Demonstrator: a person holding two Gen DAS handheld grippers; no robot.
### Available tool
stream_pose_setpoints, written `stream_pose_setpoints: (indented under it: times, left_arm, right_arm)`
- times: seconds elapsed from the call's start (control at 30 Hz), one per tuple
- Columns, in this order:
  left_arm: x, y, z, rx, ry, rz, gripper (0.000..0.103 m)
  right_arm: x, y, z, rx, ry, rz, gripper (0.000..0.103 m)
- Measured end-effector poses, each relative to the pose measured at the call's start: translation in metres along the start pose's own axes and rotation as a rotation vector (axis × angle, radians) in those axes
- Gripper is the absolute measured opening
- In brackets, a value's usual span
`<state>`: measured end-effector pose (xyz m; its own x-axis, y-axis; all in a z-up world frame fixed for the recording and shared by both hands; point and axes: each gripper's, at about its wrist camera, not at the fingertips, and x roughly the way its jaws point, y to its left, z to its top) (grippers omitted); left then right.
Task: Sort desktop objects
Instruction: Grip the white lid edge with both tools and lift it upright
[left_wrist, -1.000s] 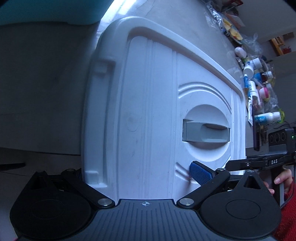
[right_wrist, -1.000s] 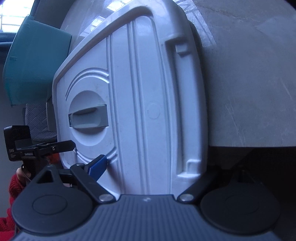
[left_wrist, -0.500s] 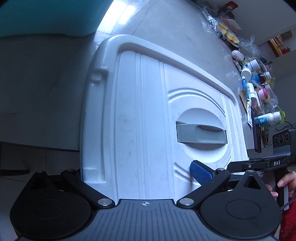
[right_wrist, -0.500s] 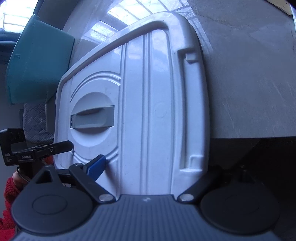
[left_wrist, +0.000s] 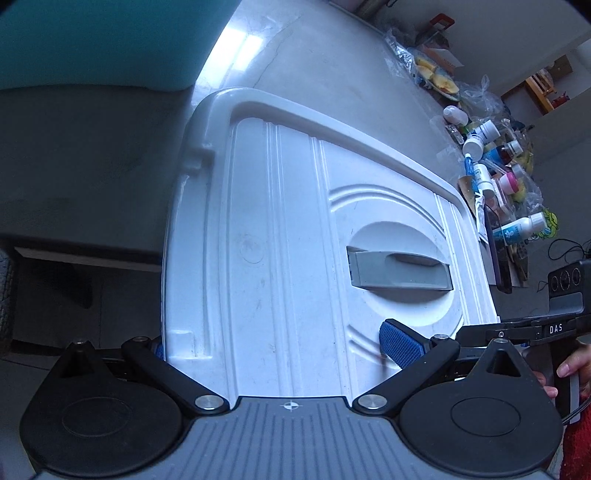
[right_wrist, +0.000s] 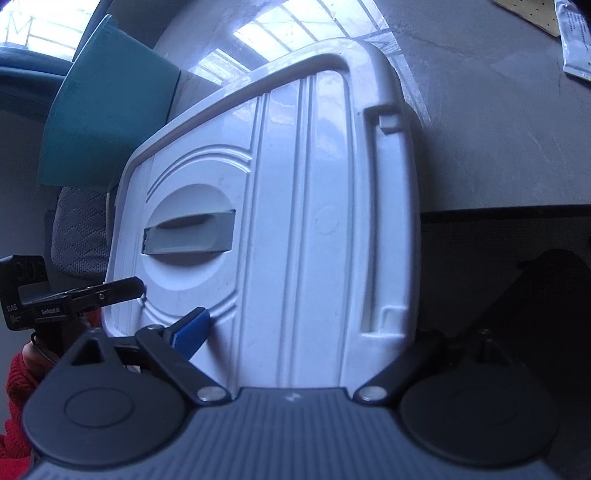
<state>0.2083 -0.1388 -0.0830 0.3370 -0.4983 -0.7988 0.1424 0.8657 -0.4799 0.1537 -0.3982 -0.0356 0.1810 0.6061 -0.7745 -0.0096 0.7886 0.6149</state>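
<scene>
Left wrist view: the left gripper (left_wrist: 271, 345) is clamping the near edge of the white lid (left_wrist: 288, 236), which is lying over the tabletop (left_wrist: 332, 62) edge, bottles (left_wrist: 491, 158) clustered beyond. Right wrist view: the right gripper (right_wrist: 303, 328) is gripping the same lid (right_wrist: 295, 221) beside a teal bin (right_wrist: 110, 110).

Dim, bluish cast in both views. Window glare streaks the counter (left_wrist: 240, 55) beyond the fingers (left_wrist: 400, 343); white lid (right_wrist: 314, 221) between them shows soft sheen. Deep shadow below the counter edge. Strong fisheye bending at edges; focus sharp.
</scene>
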Motion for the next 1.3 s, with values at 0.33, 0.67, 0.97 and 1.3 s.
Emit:
stream_pose_setpoints:
  times: [0.33,0.67,0.97,1.3]
  left_arm:
    - [-0.046,0.004,-0.046,0.005,-0.047,0.014,0.103]
    - [-0.094,0.02,-0.082,-0.016,-0.093,0.029,0.103]
    - [-0.146,0.052,-0.099,-0.028,-0.152,0.039,0.103]
    - [-0.219,0.108,-0.114,-0.036,-0.165,0.059,0.103]
  right_arm:
    - [-0.019,0.017,-0.038,-0.041,-0.018,0.012,0.093]
    - [-0.029,0.04,-0.056,-0.088,-0.026,0.02,0.093]
    - [-0.033,0.062,-0.057,-0.144,-0.039,0.027,0.093]
    - [-0.012,0.105,-0.07,-0.149,-0.027,0.046,0.093]
